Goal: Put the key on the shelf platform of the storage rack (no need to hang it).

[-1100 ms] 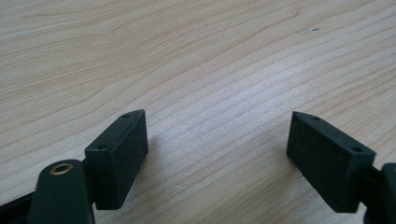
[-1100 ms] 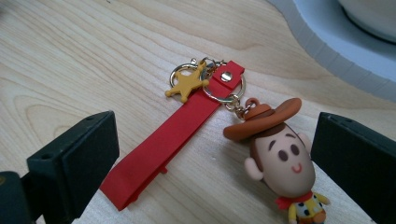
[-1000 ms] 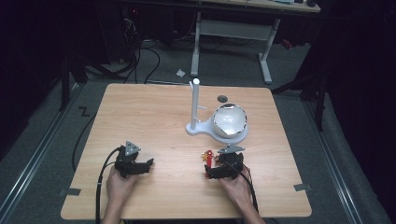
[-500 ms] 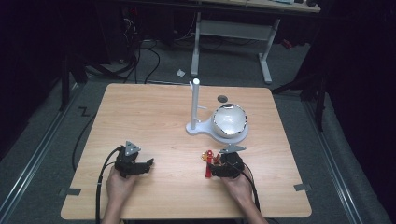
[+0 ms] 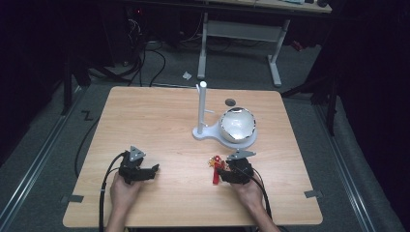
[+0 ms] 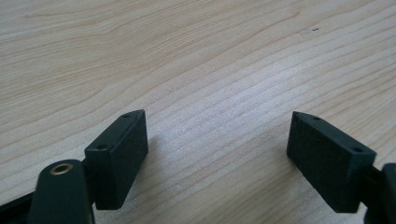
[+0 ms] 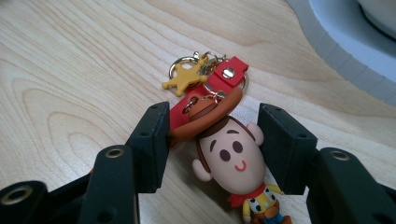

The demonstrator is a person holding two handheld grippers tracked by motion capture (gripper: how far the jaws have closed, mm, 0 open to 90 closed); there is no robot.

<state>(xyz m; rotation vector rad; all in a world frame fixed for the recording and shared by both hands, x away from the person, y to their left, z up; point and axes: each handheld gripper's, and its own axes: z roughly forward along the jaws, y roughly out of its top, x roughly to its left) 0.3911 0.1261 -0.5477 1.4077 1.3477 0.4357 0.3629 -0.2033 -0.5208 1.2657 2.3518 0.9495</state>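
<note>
A small cowboy-figure keychain (image 7: 229, 154), with a brown hat, a yellow star charm (image 7: 183, 79) and a red strap (image 7: 224, 77), lies near the front right of the wooden table (image 5: 159, 121). My right gripper (image 7: 215, 112) has its jaws against the hat brim and the ear, shut on the figure's head. From above, the keychain (image 5: 214, 166) pokes out to the left of that right gripper (image 5: 221, 171). My left gripper (image 5: 153, 169) rests at the front left. In its own view the left gripper (image 6: 217, 121) is open over bare wood, holding nothing.
A white stand (image 5: 202, 108) with an upright post sits behind the right gripper, and a shiny round bowl (image 5: 238, 125) rests on its base. That base's edge (image 7: 345, 28) appears at the top right of the right gripper view. A dark round spot (image 5: 230, 102) marks the table behind it.
The right gripper and the keychain have shifted slightly toward the table's front edge. The left gripper has stayed put.
</note>
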